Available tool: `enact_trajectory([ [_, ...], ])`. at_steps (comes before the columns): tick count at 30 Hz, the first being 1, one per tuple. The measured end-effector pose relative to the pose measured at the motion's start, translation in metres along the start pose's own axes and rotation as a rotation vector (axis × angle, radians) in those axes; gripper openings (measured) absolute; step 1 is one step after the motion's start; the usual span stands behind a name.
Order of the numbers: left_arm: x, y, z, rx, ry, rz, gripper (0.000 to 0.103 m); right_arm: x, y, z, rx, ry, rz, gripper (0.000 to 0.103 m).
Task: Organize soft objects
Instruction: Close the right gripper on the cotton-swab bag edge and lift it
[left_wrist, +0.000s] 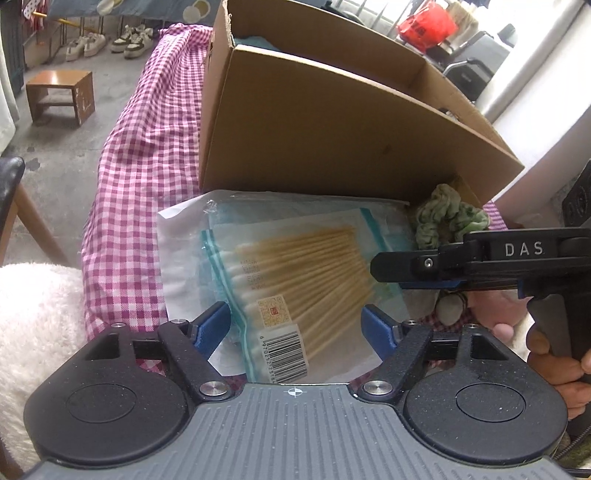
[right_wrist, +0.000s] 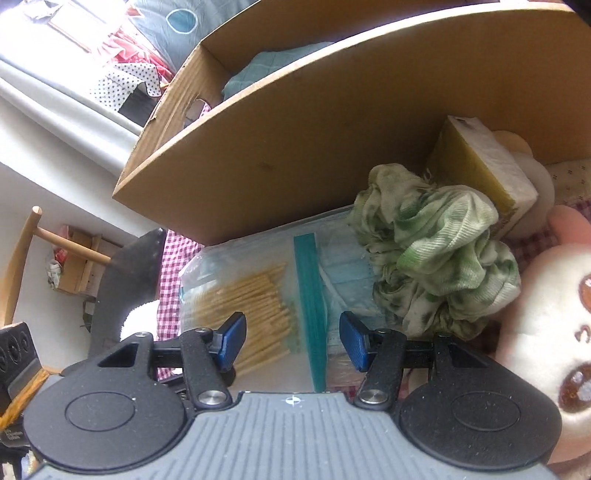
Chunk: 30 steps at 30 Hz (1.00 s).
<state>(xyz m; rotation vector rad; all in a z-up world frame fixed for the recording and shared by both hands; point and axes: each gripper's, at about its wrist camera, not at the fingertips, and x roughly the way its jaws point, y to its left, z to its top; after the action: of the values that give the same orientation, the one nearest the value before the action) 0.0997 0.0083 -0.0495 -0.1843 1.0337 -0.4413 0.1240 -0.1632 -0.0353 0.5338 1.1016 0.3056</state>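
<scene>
Left wrist view shows the left gripper (left_wrist: 295, 325) partly open, astride the cotton swab bag (left_wrist: 295, 280) lying before the cardboard box (left_wrist: 332, 129). Right gripper (right_wrist: 293, 341) hangs half open over it, beside the green scrunchie (right_wrist: 439, 254).

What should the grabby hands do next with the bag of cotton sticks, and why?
Probably close the left gripper on the bag of cotton swabs. Its jaws stand open on either side of the bag, not yet pressing it. The bag lies flat on the checked cloth in front of the cardboard box, where a teal cloth already sits. The right gripper hovers open over the same bag.
</scene>
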Motion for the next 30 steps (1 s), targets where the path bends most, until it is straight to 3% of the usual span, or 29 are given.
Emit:
enact_trajectory([
  [4,-0.005,-0.002,-0.001,0.006,-0.014,-0.026,0.078,0.0,-0.006,0.001,0.04,0.019,0.083,0.056],
  [7,-0.008,-0.002,-0.002,0.014,-0.028,-0.043,0.078,0.002,-0.003,0.0,0.035,0.01,0.093,0.055],
  [15,-0.025,-0.008,-0.001,0.046,-0.09,-0.018,0.078,-0.006,0.0,0.0,0.026,-0.022,0.106,0.035],
  [30,-0.069,-0.029,0.016,0.087,-0.234,0.062,0.078,-0.044,0.035,0.013,-0.098,-0.083,0.22,0.034],
])
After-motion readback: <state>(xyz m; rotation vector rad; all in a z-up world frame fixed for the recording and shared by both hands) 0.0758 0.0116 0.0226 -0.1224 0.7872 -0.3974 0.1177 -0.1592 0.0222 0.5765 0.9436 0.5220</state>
